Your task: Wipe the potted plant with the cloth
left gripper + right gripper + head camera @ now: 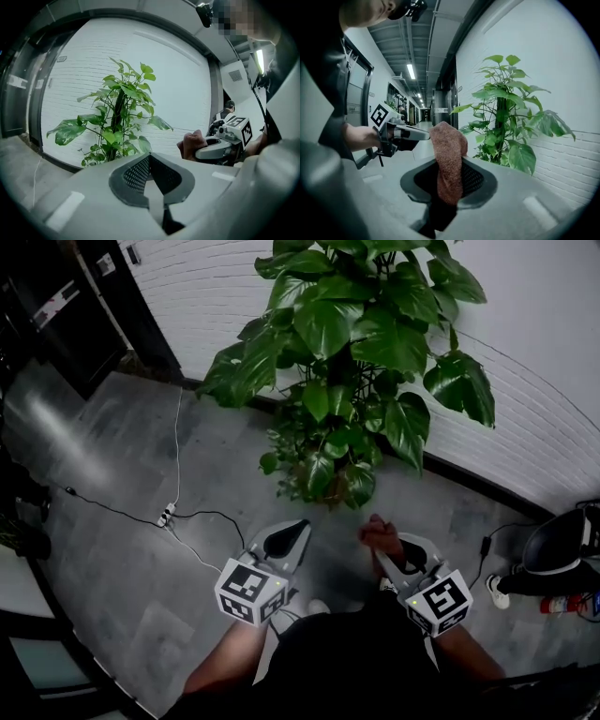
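Observation:
The potted plant [356, 352] with broad green leaves stands against the white brick wall, ahead of both grippers; it also shows in the left gripper view [119, 122] and the right gripper view [501, 122]. A reddish-brown cloth [380, 535] sticks up bunched from my right gripper [386, 554], whose jaws are shut on it [449, 159]. The cloth is short of the lowest leaves and touches none. My left gripper [296, 529] is held beside it at the same height, jaws shut with nothing between them [151, 180]. The pot is hidden under the foliage.
A white cable with a small plug block [166, 515] runs across the grey tiled floor at left. At right are a black chair-like object [562, 549], a white shoe [497, 592] and a red item [562, 604]. A dark doorway [56, 315] lies at far left.

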Demonstrator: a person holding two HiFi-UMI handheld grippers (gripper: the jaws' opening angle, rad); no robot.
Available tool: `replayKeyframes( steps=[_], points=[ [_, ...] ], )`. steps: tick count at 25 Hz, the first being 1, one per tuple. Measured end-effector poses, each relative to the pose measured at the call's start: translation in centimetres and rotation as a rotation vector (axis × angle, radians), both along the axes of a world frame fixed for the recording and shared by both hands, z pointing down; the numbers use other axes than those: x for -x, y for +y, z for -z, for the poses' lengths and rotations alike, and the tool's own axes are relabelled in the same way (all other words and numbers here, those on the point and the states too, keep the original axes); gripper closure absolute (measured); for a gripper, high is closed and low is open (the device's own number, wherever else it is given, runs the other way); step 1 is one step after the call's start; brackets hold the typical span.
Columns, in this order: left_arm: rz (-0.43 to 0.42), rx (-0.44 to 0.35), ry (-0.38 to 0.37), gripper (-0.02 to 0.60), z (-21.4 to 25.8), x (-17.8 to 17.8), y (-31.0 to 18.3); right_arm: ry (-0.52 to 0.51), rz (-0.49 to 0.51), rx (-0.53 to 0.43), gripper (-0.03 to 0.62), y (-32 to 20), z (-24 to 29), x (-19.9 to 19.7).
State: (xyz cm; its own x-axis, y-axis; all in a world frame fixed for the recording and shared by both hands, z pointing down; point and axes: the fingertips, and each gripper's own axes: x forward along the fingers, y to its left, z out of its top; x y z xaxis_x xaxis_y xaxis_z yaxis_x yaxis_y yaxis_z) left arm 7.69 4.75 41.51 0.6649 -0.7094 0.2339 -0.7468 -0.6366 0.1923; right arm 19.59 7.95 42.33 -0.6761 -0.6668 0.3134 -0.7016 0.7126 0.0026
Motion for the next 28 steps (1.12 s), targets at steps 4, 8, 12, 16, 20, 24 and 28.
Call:
replayKeyframes(
  steps=[4, 8, 12, 16, 20, 24, 28],
  points=[
    [0.000, 0.014, -0.010, 0.565, -0.9, 1.4, -0.1, 0.043, -0.006, -0.016, 0.525, -0.2, -0.4, 0.8],
    [-0.001, 0.008, -0.014, 0.565, -1.1, 2.2, -1.4, 0.081, 0.013, -0.046, 0.525, -1.4, 0.3, 1.8],
    [0.006, -0.001, -0.031, 0.565, -1.2, 2.7, -3.9, 0.133, 0.030, -0.098, 0.525, -3.8, 0.8, 3.0],
    [0.017, 0.008, -0.061, 0.565, -1.5, 3.4, -6.8, 0.165, 0.041, -0.138, 0.525, -7.6, 1.1, 4.3],
    [0.009, 0.012, -0.099, 0.565, -2.7, 3.9, -10.4, 0.190, 0.042, -0.177, 0.525, -12.5, 0.6, 5.1],
    [0.012, 0.018, -0.123, 0.565, -4.3, 4.0, -15.1, 0.231, 0.056, -0.190, 0.525, -17.0, 0.7, 5.9],
    [0.002, 0.047, -0.138, 0.565, -6.8, 3.4, -19.5, 0.326, 0.078, -0.244, 0.525, -21.4, 0.1, 6.5]
  ],
)
